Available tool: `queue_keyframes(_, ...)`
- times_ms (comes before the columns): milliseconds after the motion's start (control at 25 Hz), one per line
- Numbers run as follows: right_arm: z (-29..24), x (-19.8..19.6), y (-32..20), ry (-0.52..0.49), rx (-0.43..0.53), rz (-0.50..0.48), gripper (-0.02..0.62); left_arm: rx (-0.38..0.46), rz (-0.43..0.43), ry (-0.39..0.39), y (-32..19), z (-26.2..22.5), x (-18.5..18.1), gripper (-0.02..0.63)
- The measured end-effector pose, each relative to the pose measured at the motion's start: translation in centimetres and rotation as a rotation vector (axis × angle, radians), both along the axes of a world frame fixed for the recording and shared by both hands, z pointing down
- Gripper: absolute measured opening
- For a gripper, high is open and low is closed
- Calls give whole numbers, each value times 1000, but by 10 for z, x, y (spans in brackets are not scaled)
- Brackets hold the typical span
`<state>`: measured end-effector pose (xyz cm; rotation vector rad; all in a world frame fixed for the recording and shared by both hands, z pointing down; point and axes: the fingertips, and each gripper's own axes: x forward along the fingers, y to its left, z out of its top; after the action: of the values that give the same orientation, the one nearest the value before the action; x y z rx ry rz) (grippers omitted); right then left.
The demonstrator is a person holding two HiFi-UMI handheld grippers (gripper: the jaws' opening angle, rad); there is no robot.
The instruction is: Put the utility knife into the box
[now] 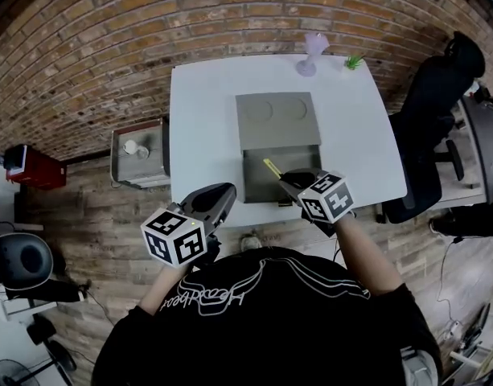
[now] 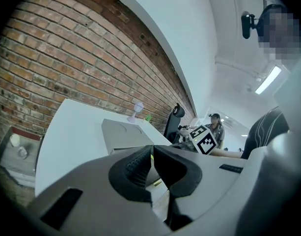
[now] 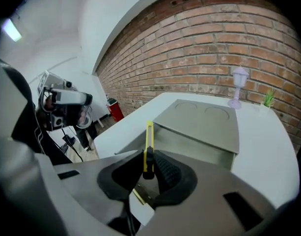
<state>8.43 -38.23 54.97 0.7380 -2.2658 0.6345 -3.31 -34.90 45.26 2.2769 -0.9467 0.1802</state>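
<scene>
A grey box [image 1: 258, 179] lies open on the white table [image 1: 202, 119], its lid [image 1: 277, 117] folded back on the far side. My right gripper [image 1: 288, 177] is shut on the yellow utility knife [image 1: 272, 168], which hangs over the box's open tray near the front edge. In the right gripper view the knife [image 3: 149, 141] stands edge-on between the pads, pointing toward the box [image 3: 199, 132]. My left gripper [image 1: 227, 191] hovers at the table's near edge, left of the box, shut with nothing in it. Its pads [image 2: 140, 163] meet in the left gripper view, with the box [image 2: 122, 134] beyond.
A purple lamp-shaped ornament [image 1: 312, 53] and a small green plant [image 1: 353, 61] stand at the table's far right corner. A black office chair [image 1: 439, 119] is right of the table. A grey bin [image 1: 140, 153] and a red box [image 1: 35, 167] sit on the floor to the left.
</scene>
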Motion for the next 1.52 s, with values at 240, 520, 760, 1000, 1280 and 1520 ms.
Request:
queue_keyframes(240, 36, 3, -18, 145, -23, -65, 69, -24, -11, -5, -14, 13, -2, 41)
queue_keyframes(520, 69, 5, -27, 276, -78, -116, 69, -24, -17, -14, -26, 14, 2, 41)
queue_keyframes(760, 78, 4, -30, 348, -79, -163, 69, -3, -13, -10, -35, 7, 1, 41)
queue_keyframes(1000, 77, 4, -33, 364, -59, -200, 71, -6, -23, -7, -41, 11, -5, 41)
queue_keyframes(1280, 75, -2, -28, 319, -94, -194, 189, -4, -8, -1, -43, 11, -11, 41)
queue_keyframes(1520, 52, 8, -31, 264, -41, -53, 238, 29, 56, -13, -43, -5, -9, 41)
